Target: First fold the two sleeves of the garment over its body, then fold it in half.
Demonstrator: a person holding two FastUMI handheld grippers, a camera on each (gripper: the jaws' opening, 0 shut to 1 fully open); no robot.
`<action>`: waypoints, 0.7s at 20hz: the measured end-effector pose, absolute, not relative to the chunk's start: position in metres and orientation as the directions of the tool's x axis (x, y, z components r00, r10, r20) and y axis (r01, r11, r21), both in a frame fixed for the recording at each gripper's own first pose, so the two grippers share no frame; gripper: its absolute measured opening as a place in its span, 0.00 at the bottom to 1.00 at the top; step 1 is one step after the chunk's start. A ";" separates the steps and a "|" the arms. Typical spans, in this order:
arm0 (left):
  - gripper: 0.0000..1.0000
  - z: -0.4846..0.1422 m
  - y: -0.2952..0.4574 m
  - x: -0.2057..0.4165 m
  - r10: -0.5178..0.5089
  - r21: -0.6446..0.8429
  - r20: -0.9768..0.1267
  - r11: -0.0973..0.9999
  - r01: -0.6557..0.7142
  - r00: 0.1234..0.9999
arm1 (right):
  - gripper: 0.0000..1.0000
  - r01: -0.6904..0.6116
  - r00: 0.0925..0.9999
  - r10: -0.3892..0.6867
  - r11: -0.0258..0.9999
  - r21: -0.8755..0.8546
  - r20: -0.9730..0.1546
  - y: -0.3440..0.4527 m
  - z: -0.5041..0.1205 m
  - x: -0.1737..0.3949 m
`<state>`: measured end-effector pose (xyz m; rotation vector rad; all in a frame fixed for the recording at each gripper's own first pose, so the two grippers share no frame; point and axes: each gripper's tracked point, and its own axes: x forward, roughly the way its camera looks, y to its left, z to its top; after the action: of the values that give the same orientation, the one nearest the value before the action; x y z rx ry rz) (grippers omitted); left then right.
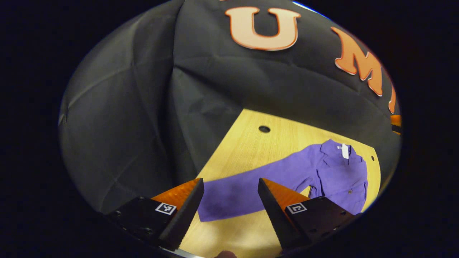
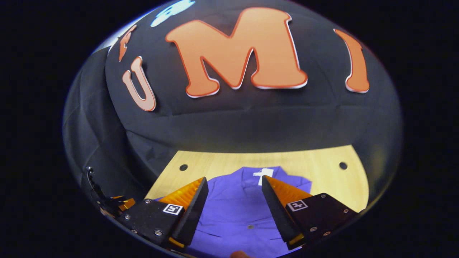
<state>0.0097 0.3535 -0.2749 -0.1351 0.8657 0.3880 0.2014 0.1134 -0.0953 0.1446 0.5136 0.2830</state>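
No readable text was present. A white tag (image 1: 345,151) at the shirt (image 1: 337,175) collar was too small to read. The tongs carried square black-and-white markers (image 2: 297,205), which held patterns and no legible characters.

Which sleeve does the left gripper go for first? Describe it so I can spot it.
On the wooden table lies a purple shirt. One sleeve stretches flat from its body toward the left gripper, whose open fingers frame the squared cuff end. It is the long purple strip on bare wood.
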 end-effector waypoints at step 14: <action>0.98 -0.388 0.374 -0.013 0.143 0.031 -0.972 0.864 -0.503 0.187 | 0.95 -0.115 0.945 0.128 0.991 0.061 -0.300 0.010 -0.068 0.124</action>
<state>-0.0132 0.3736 -0.3882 -0.3261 1.3104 0.4658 0.1240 0.0103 -0.0684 0.0432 0.3079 0.1238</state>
